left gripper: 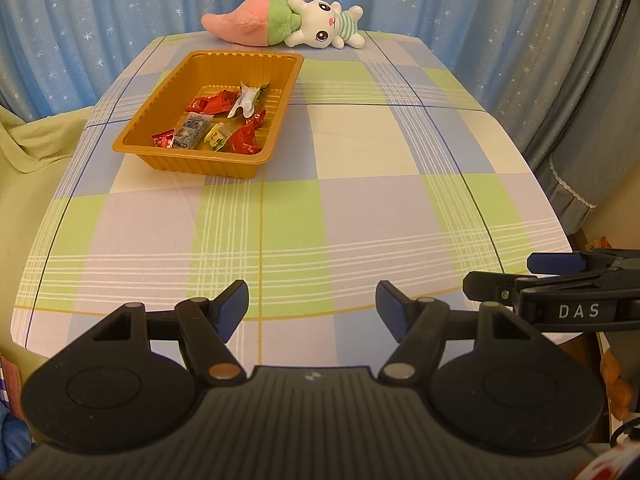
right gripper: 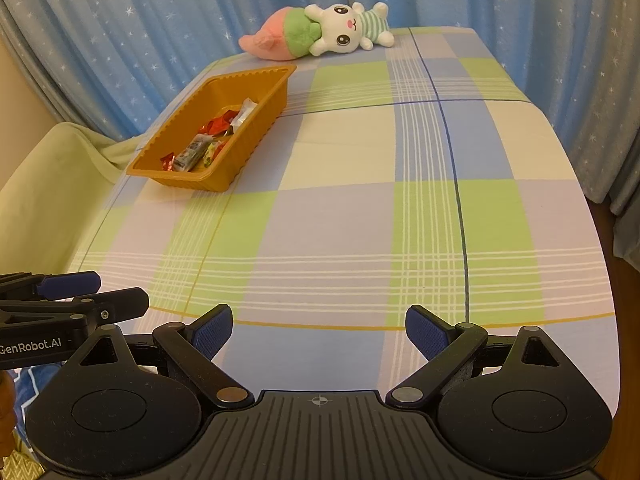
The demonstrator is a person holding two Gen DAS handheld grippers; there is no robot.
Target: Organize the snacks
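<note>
**Both tools idle over near table edge, snacks in tray**

Left tool (left gripper: 312,312) pitched down toward the table, fingers apart, nothing between the blue pads (left gripper: 231,310); right tool (right gripper: 319,334) same pose, fingers apart, empty; the two sit side by side, each visible at the edge of the other's view. Table (left gripper: 360,216) covered in a green, blue and cream checked cloth; orange plastic tray (left gripper: 160,92) on the far left part; wrapped snacks (left gripper: 224,124) lie inside it, bunched toward the near end, red wrappers mostly. Plush rabbit with a pink carrot (left gripper: 288,20) lies at the far edge, well apart from the tray; blue star-print curtains (left gripper: 100,8) behind.
</note>
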